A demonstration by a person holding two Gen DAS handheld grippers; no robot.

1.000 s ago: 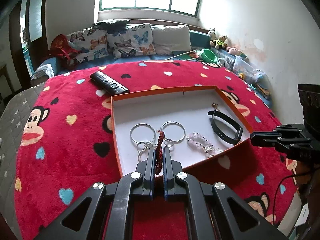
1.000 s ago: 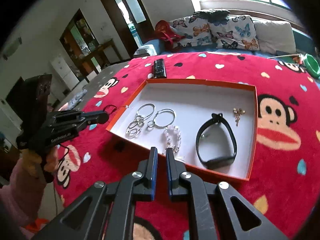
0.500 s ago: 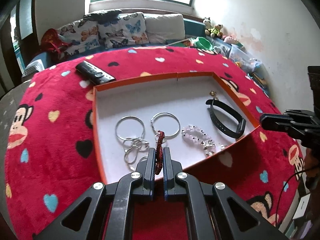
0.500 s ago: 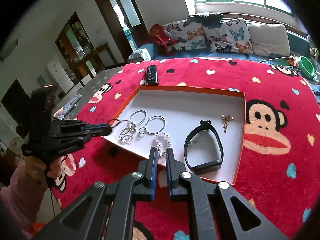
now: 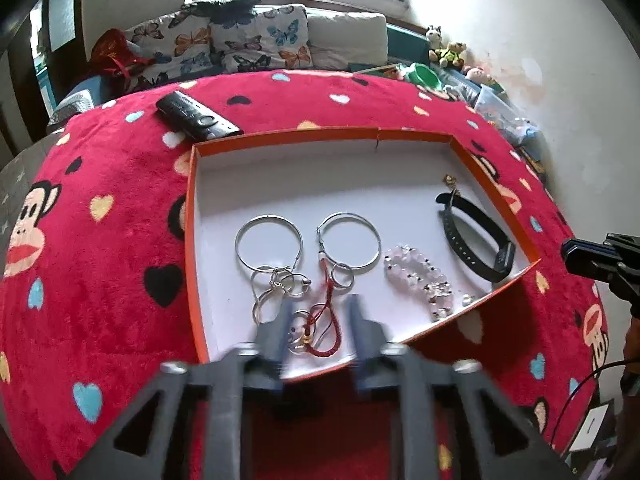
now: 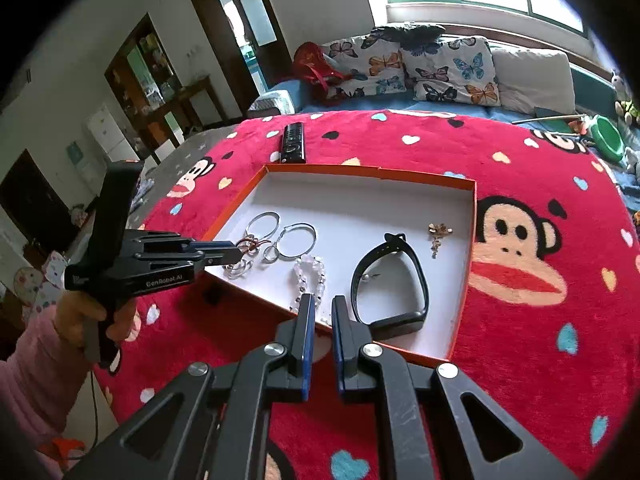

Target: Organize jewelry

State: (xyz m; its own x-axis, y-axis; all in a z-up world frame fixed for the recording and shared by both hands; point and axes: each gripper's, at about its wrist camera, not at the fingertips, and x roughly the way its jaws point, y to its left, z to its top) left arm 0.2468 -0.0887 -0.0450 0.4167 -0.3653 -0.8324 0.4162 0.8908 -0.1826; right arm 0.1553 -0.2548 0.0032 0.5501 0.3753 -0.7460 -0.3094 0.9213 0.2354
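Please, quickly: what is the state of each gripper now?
Left gripper: jaws opening; red cord bracelet lies between them in the orange tray, not pinched.
Right gripper: closed, holding nothing.

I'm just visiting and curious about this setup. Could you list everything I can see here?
tray: one, orange rim, white inside, on the blanket
hoop earrings: two, silver, left part of the tray
red cord bracelet: one, lying between the left fingers
bead bracelet: one, pale pink, mid tray
wristband: one, black, right part
brooch: one, gold, beyond the wristband
remote: one, black, behind the tray
blanket: one, red
left gripper: black, jaws opening
right gripper: black, shut, empty
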